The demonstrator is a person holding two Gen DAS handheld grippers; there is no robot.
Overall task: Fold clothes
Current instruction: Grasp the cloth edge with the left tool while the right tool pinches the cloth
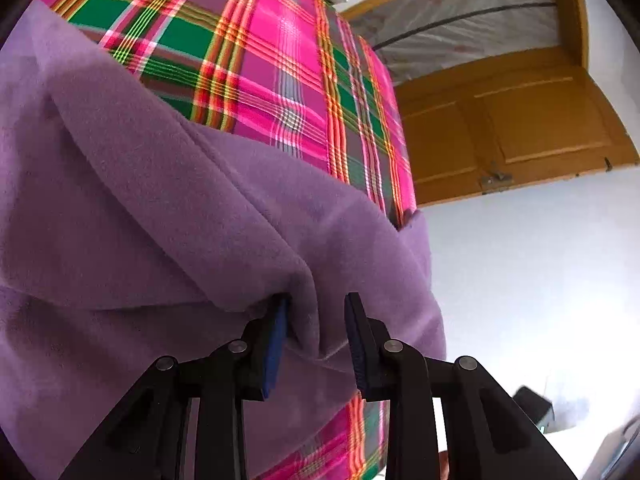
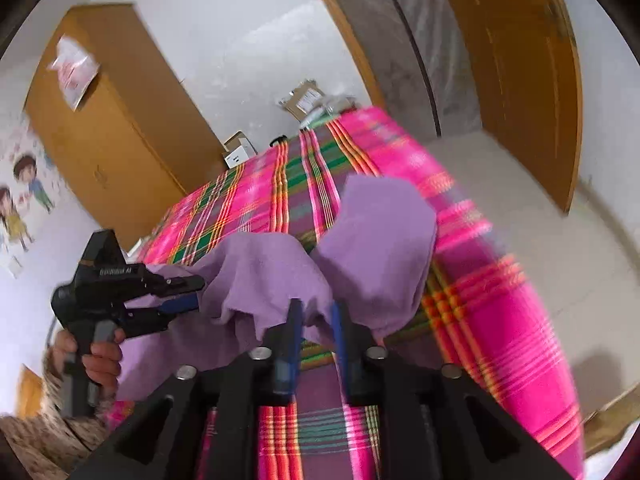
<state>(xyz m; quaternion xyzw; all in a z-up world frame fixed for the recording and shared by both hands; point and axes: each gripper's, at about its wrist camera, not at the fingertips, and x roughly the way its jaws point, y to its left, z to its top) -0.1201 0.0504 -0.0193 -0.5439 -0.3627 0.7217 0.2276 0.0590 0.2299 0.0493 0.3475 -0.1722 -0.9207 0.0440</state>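
A purple fleece garment (image 1: pixel 160 220) is lifted above a bed covered in a pink and green plaid sheet (image 1: pixel 280 60). In the left wrist view my left gripper (image 1: pixel 318 320) is shut on a thick fold of the garment's edge. In the right wrist view my right gripper (image 2: pixel 316 312) is shut on another bunched part of the purple garment (image 2: pixel 380 240), which hangs in two lobes over the plaid sheet (image 2: pixel 480 280). The left gripper (image 2: pixel 194 292) shows at the left of that view, held by a hand (image 2: pixel 100 356) and clamping the cloth's far edge.
An open wooden door (image 1: pixel 520 128) stands to the right of the bed, with pale floor below it. A wooden wardrobe (image 2: pixel 100 140) stands against the wall at the left. Cardboard boxes (image 2: pixel 304 100) lie beyond the bed's far end.
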